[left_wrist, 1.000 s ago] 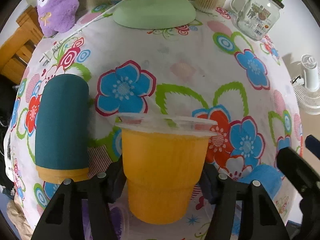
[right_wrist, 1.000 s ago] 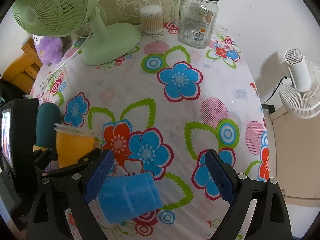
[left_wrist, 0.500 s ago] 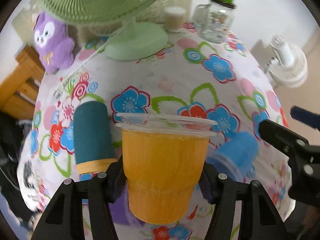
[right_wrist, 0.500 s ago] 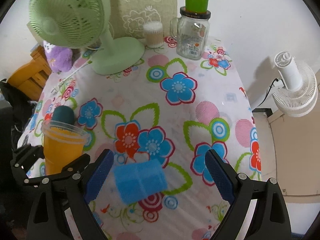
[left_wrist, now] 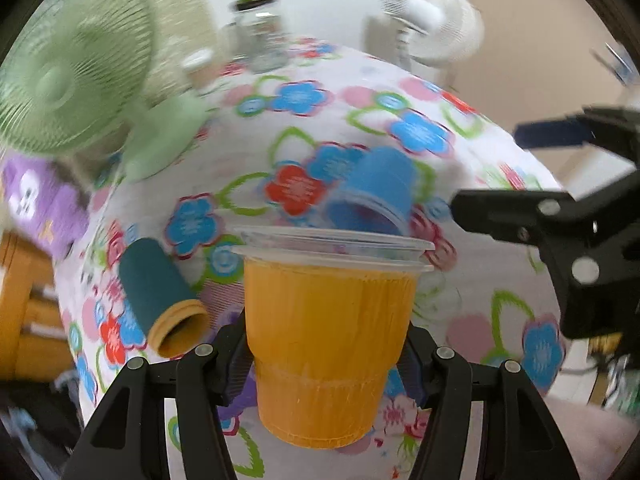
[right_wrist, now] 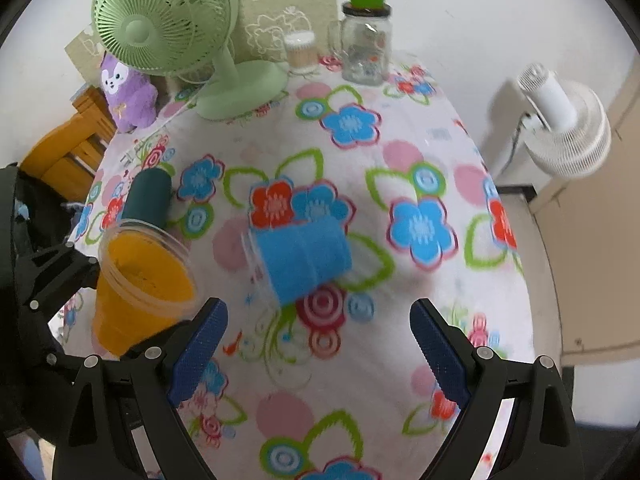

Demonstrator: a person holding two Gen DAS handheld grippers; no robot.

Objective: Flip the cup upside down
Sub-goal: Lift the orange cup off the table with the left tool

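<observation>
My left gripper [left_wrist: 326, 356] is clamped on the orange cup [left_wrist: 332, 336], mouth up. In the last sec I lifted it off the flowered tablecloth [right_wrist: 420, 152] and swung the view toward the white fan [left_wrist: 432, 20]. So pick-up is done, flip not yet. Right gripper [right_wrist: 318, 354] is wide apart, empty, above the blue cup [right_wrist: 304, 264], which lies on its side.

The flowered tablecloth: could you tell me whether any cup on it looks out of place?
Two do: the blue plastic cup and the dark teal cup with an orange rim both lie tipped on their sides. The orange plastic cup sits upright in the left gripper.
</observation>
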